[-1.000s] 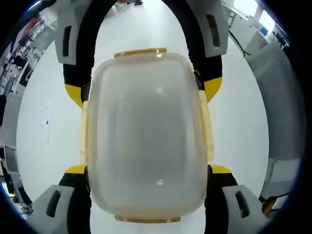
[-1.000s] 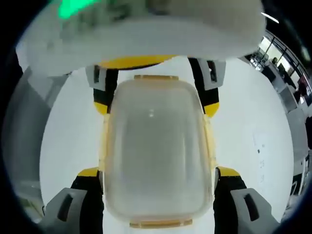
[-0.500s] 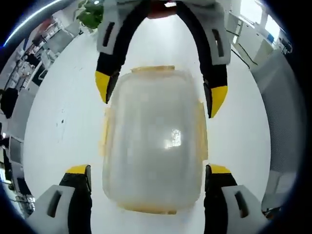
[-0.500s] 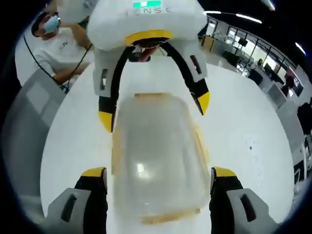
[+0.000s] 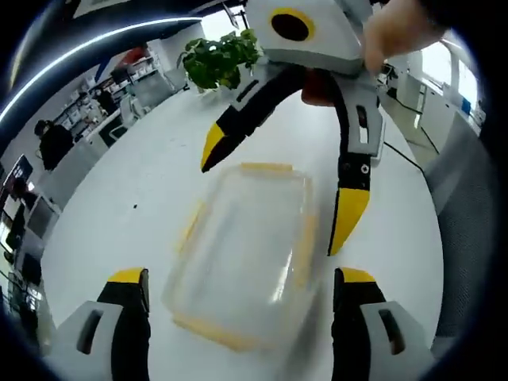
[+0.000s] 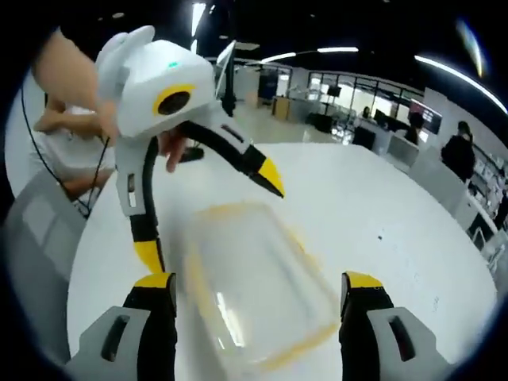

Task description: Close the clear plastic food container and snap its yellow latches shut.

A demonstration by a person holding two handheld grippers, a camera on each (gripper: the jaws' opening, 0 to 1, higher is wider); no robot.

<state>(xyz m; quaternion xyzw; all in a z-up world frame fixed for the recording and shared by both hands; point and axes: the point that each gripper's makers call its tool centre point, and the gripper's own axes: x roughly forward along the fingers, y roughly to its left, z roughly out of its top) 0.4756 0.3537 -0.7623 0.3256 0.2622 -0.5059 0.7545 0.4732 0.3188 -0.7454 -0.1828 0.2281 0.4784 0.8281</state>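
The clear plastic container [image 5: 242, 262] lies on the white table [image 5: 143, 206] with its lid on and yellow latches along its edges; blur hides how the latches sit. My left gripper [image 5: 240, 278] is open, its yellow-tipped jaws wide on either side of the box and apart from it. In the right gripper view the same container [image 6: 254, 278] lies between the jaws of my right gripper [image 6: 255, 282], also open and not touching. The right gripper [image 5: 278, 186] hangs open over the far end of the box, held by a hand. Opposite, the left gripper [image 6: 210, 214] is spread open too.
A potted plant [image 5: 218, 59] stands at the table's far edge. A grey chair back [image 5: 468, 238] is on the right, and another grey chair [image 6: 32, 230] shows in the right gripper view. People stand in the office behind [image 6: 460, 155].
Both grippers have lifted up and back from the container, whose sides their jaws flanked closely a second ago. The box now looks smaller and both views tilt up toward the room.
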